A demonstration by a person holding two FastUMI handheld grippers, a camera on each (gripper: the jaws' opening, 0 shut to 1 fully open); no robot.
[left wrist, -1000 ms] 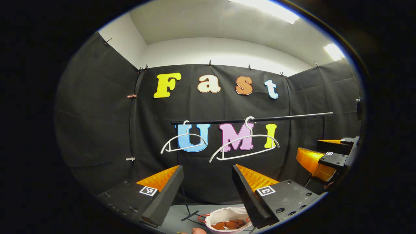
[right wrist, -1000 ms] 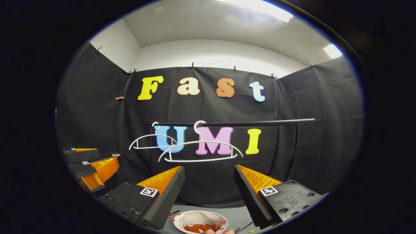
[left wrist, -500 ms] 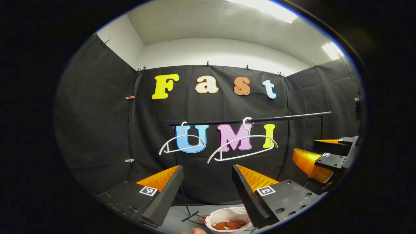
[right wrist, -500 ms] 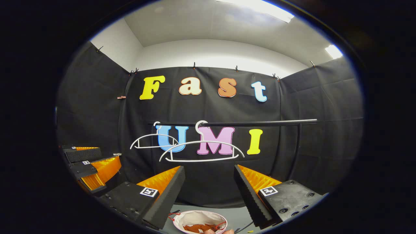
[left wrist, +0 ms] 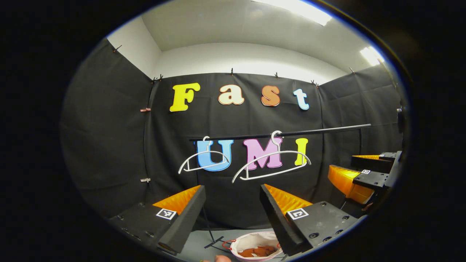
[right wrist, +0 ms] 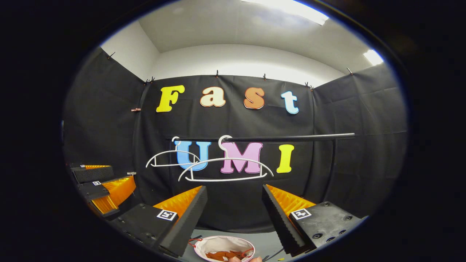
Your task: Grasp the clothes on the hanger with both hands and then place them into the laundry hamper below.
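Two bare white hangers (left wrist: pixel 271 163) (left wrist: pixel 204 162) hang on the black rail (left wrist: pixel 313 131); the same hangers (right wrist: pixel 225 169) (right wrist: pixel 171 159) and rail (right wrist: pixel 291 138) appear in the right gripper view. Below stands a white laundry hamper (left wrist: pixel 243 242) (right wrist: pixel 218 243) with a red rim, holding rust-brown clothes (left wrist: pixel 259 251) (right wrist: pixel 218 255). My left gripper (left wrist: pixel 232 198) is open with nothing between its fingers, level with the space under the hangers. My right gripper (right wrist: pixel 234 198) is open and holds nothing; it also shows at the right edge (left wrist: pixel 355 171) of the left gripper view.
The rail's black stand (left wrist: pixel 213 240) rests on the grey floor (left wrist: pixel 198 243) beside the hamper. A fingertip (left wrist: pixel 222 258) shows at the bottom edge. The left gripper (right wrist: pixel 98 183) appears at the left of the right gripper view. Black cloth walls close the booth.
The left gripper view has shifted slightly; the hangers sit a little further left and the right gripper a little lower in it. The right gripper view is nearly unchanged.
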